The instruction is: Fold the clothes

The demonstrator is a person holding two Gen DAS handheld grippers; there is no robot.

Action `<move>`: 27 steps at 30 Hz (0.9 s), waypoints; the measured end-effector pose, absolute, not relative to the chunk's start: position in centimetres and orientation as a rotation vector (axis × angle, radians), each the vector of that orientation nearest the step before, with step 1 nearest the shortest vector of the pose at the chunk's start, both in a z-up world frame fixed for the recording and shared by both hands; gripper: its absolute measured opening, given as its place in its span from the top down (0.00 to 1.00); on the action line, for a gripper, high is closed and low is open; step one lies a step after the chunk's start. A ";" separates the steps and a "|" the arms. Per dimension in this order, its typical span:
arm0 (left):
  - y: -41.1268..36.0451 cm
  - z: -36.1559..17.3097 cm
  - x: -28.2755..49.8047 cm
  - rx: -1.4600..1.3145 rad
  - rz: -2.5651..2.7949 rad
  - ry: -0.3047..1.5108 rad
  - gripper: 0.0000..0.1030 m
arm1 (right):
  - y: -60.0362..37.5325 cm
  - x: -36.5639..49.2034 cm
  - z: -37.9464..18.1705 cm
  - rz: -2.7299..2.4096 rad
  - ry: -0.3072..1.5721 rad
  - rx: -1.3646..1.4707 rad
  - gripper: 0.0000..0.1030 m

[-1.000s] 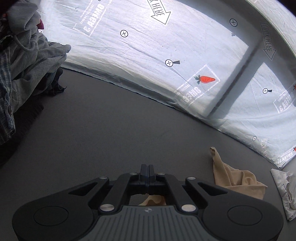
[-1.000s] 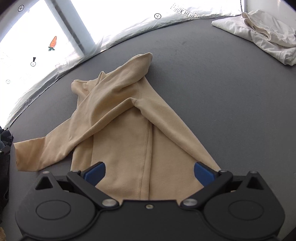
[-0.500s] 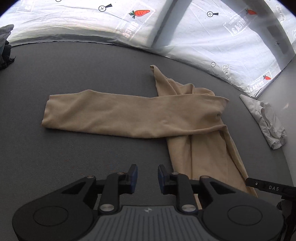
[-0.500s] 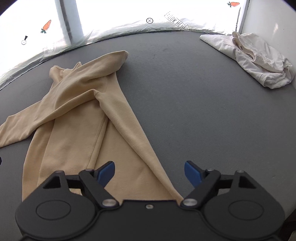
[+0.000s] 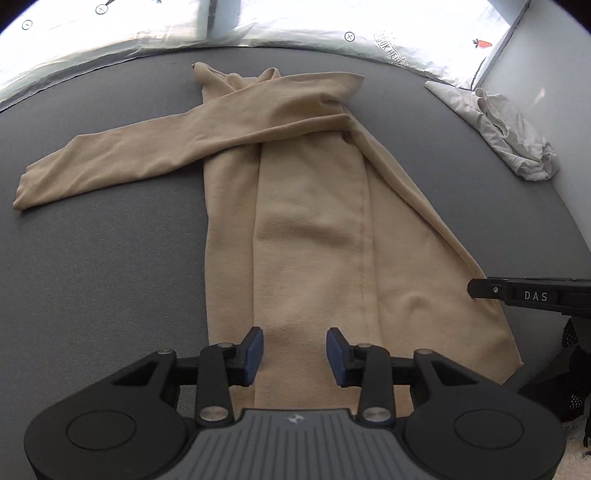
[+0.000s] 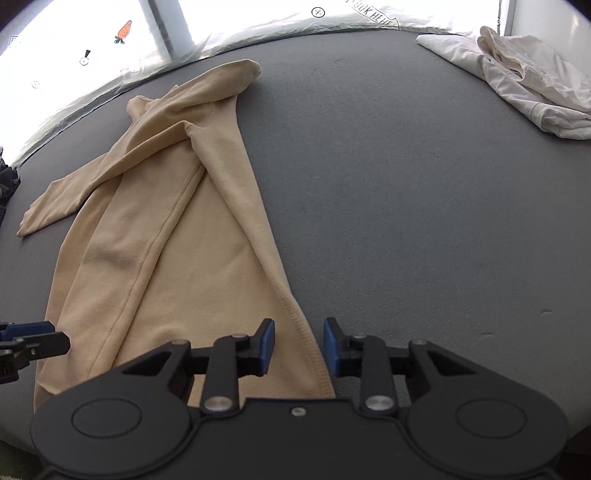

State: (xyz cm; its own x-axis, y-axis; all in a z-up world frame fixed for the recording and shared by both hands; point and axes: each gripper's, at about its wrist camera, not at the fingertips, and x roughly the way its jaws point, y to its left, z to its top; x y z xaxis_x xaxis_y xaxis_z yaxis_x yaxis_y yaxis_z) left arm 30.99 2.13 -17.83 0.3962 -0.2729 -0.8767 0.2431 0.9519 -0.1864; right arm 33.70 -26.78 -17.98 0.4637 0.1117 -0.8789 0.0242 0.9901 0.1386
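- A tan long-sleeved top [image 5: 310, 206] lies lengthwise on the grey bench [image 5: 103, 280], its hem at the near edge and its neck toward 12 o'clock, close to the crinkled white sheeting [image 5: 110, 33] at the back.
- Its sides are folded in over the middle, so the body makes a long strip that widens toward the hem.
- One sleeve [image 5: 110, 158] crosses the chest and runs out flat to 9 o'clock in the left wrist view, with its cuff resting on the bench.
- The left tongs [image 5: 294, 354] hover over the hem near its left half; the jaws have just been opening and stand partly apart, released, with cloth under the gap but not pinched (the blue pads touch nothing).
- The right tongs [image 6: 298, 347] sit at the hem's right corner; the jaws have just been closing, and the stitched edge of the top [image 6: 166, 266] runs up through the gap, though the pads stand clear of it on both sides.
- A rumpled white garment [image 6: 524, 81] lies at about 2 o'clock on the bench, well apart from the tan top.
- A dark heap of cloth [image 6: 7, 184] shows at 9 o'clock in the right wrist view, cut off by the frame.
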 end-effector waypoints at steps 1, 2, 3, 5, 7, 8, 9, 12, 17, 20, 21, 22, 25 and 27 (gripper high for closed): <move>2.0 -17.9 30.6 -0.036 -0.318 1.122 0.61 | -26.9 33.6 -18.0 0.071 1.088 0.131 0.73; 1.8 -18.0 30.2 -0.041 -0.308 1.127 0.61 | -26.9 33.6 -18.0 0.091 1.089 0.123 0.77; 1.6 -18.1 29.8 -0.045 -0.299 1.131 0.61 | -27.0 33.5 -18.0 0.111 1.089 0.114 0.87; 1.3 -18.5 29.2 -0.045 -0.276 1.140 0.60 | -27.1 33.3 -18.0 0.154 1.086 0.110 0.93; 1.3 -18.8 28.6 -0.061 -0.252 1.140 0.58 | -27.3 33.2 -17.9 0.189 1.081 0.121 0.95; 1.3 -18.9 28.4 -0.072 -0.241 1.137 0.58 | -27.4 33.2 -17.8 0.208 1.080 0.132 0.96; 1.4 -18.8 28.1 -0.083 -0.229 1.138 0.58 | -27.6 33.2 -17.7 0.230 1.080 0.153 0.96; 1.3 -18.7 27.3 -0.089 -0.215 1.148 0.58 | -28.1 33.1 -17.0 0.298 1.075 0.276 0.97; 1.4 -19.0 26.7 -0.107 -0.220 1.136 0.53 | -28.1 33.5 -16.5 0.404 1.070 0.507 0.97; 1.2 -19.1 26.4 -0.095 -0.236 1.126 0.50 | -27.3 34.1 -16.4 0.462 1.070 0.611 0.97; 1.2 -19.1 26.3 -0.085 -0.242 1.126 0.50 | -26.9 34.3 -16.3 0.478 1.071 0.626 0.97; 1.1 -19.1 26.2 -0.076 -0.248 1.126 0.49 | -26.4 34.5 -16.3 0.496 1.072 0.639 0.97; 1.2 -19.1 26.0 -0.072 -0.264 1.126 0.46 | -24.2 35.0 -16.1 0.546 1.082 0.602 0.97; 1.4 -19.2 25.9 -0.085 -0.275 1.126 0.45 | -22.8 35.3 -16.5 0.565 1.099 0.570 0.97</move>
